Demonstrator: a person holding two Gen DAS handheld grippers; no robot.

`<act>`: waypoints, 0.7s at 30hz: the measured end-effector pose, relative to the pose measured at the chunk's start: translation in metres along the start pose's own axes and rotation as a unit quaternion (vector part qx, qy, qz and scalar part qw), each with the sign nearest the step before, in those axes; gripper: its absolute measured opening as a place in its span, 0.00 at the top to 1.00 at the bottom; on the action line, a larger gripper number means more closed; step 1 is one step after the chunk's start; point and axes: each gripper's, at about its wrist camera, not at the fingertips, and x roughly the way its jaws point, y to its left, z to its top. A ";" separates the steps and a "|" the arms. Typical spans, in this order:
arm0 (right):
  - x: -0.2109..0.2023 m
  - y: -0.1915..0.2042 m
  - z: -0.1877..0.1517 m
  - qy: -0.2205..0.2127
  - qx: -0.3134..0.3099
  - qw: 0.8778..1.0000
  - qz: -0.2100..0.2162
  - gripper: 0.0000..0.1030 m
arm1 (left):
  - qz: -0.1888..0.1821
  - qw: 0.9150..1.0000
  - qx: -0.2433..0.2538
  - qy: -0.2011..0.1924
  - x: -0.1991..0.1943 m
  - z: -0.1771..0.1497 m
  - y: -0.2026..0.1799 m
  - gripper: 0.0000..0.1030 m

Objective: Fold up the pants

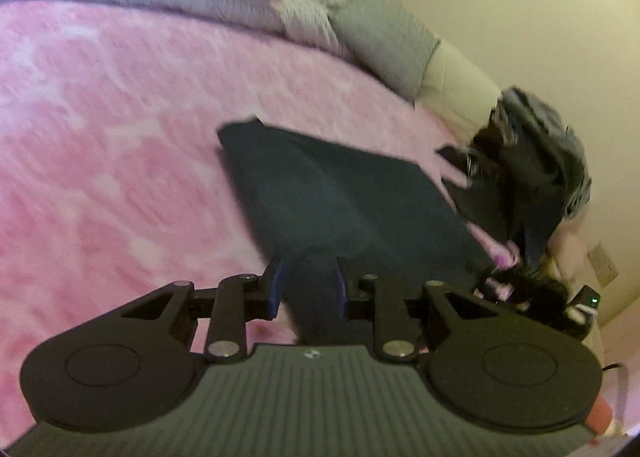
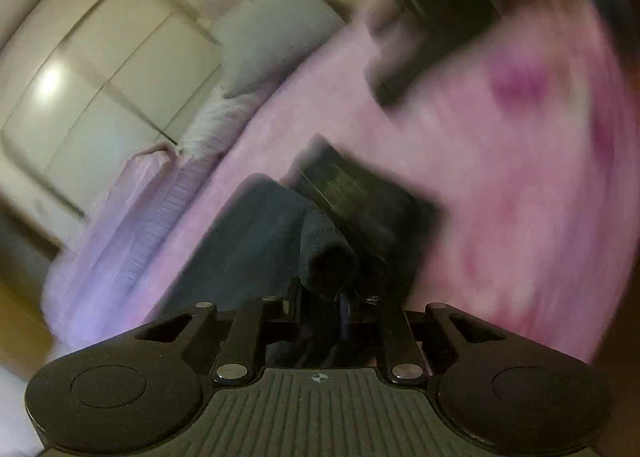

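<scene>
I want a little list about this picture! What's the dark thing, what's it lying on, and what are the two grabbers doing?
surface: pink fuzzy blanket on a bed
garment: dark pants, spread partly on the blanket
left gripper: dark fabric runs between its fingers, which look closed on it
right gripper: dark fabric bunched between its fingers; grip unclear because of blur
at the bed's far edge: grey pillow
near the wall: heap of other dark clothes
picture quality: right wrist view heavily blurred

Both grippers are black, the left gripper (image 1: 309, 281) with blue pads (image 1: 275, 281). Silver screws (image 1: 224, 347) pin their linkage arms. Ribbed grey bodies (image 2: 320, 417) carry a small crosshair mark (image 2: 319, 377).
</scene>
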 end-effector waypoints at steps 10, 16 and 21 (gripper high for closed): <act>-0.003 0.028 0.017 -0.029 -0.082 0.996 0.008 0.95 | 0.017 1.000 -0.014 -0.010 0.012 0.004 -0.005 0.80; -0.023 0.003 0.017 -0.062 -0.079 0.993 -0.060 0.95 | 0.015 1.000 -0.002 0.003 0.028 0.006 -0.014 0.80; -0.016 -0.002 0.025 -0.026 -0.080 0.994 -0.073 0.92 | 0.006 1.000 -0.023 0.015 0.039 0.002 -0.011 0.76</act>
